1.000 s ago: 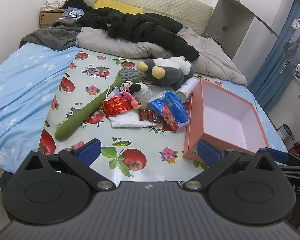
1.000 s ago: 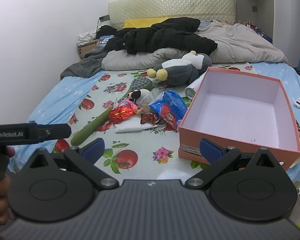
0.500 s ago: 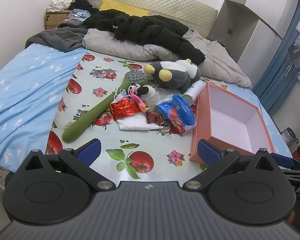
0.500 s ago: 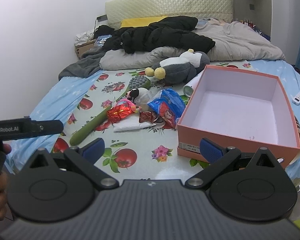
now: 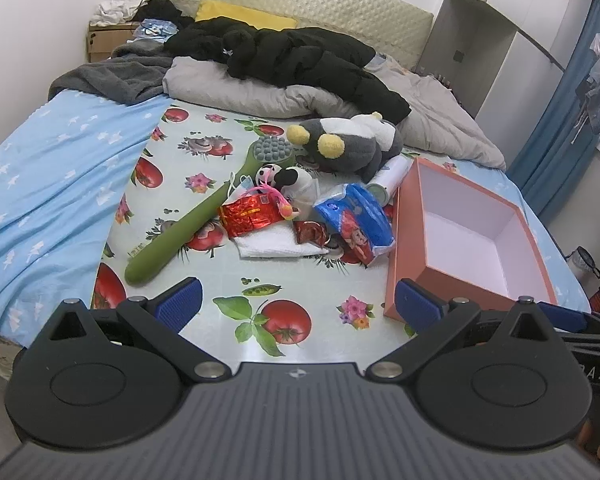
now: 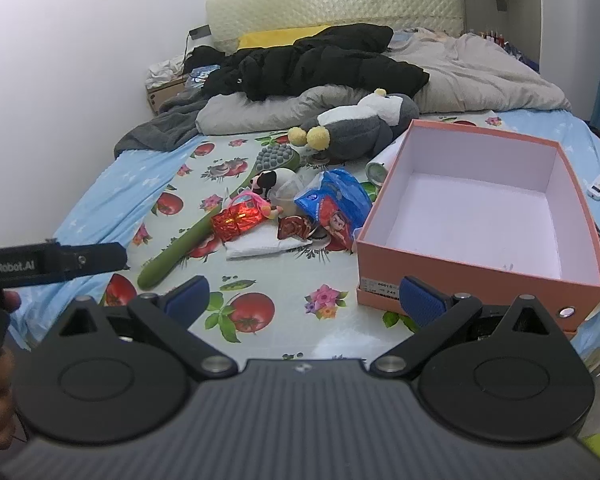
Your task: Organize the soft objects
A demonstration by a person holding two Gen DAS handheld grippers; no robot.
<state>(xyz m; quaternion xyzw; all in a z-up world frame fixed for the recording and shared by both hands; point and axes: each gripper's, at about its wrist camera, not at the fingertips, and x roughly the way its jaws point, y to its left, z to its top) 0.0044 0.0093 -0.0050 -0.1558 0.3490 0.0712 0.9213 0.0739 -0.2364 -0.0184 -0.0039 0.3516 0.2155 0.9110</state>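
Nothing sorted yet: your pink box sits empty on the tomato-print cloth. The penguin plush, small cow plush, white towel and blue packet all lie heaped just left of it. Your left gripper and right gripper are both spread wide, holding nothing, well short of the pile.

My fingertips are blue. Near me, a tomato-and-flower cloth; right, a salmon box, white inside; far, a grey-white plush with yellow pompoms.
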